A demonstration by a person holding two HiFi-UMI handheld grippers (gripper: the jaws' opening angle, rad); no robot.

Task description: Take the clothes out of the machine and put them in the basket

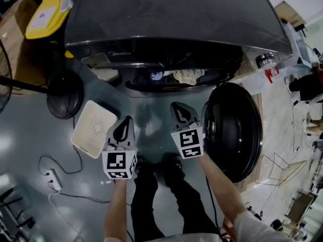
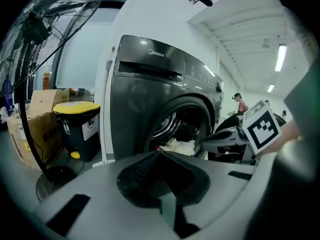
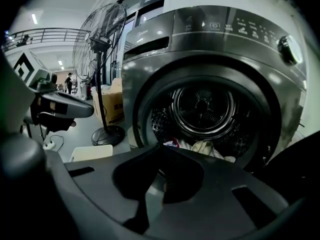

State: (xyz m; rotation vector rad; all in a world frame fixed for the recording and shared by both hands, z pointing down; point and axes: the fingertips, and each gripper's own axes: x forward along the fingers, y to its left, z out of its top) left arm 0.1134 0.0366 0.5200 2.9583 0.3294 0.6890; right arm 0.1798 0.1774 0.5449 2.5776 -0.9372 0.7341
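Observation:
The dark grey washing machine (image 1: 171, 19) stands with its round door (image 1: 232, 130) swung open to the right. Clothes lie at the drum mouth: a cream piece (image 1: 187, 76) (image 3: 207, 148) (image 2: 177, 145) and a blue-and-white one (image 1: 156, 75). Both grippers hang in front of the opening, apart from the clothes. My left gripper (image 1: 128, 119) (image 2: 160, 152) is shut and holds nothing. My right gripper (image 1: 174, 105) (image 3: 161, 146) is shut too, also with nothing in it. A white perforated basket (image 1: 95, 128) (image 3: 90, 153) sits on the floor left of the left gripper.
A standing fan's base (image 1: 63, 92) is at the left of the machine, with a yellow-lidded bin (image 1: 48, 11) and a cardboard box (image 2: 35, 134) behind it. A power strip with cables (image 1: 53, 178) lies on the floor at lower left. The person's feet (image 1: 156, 165) stand just below the grippers.

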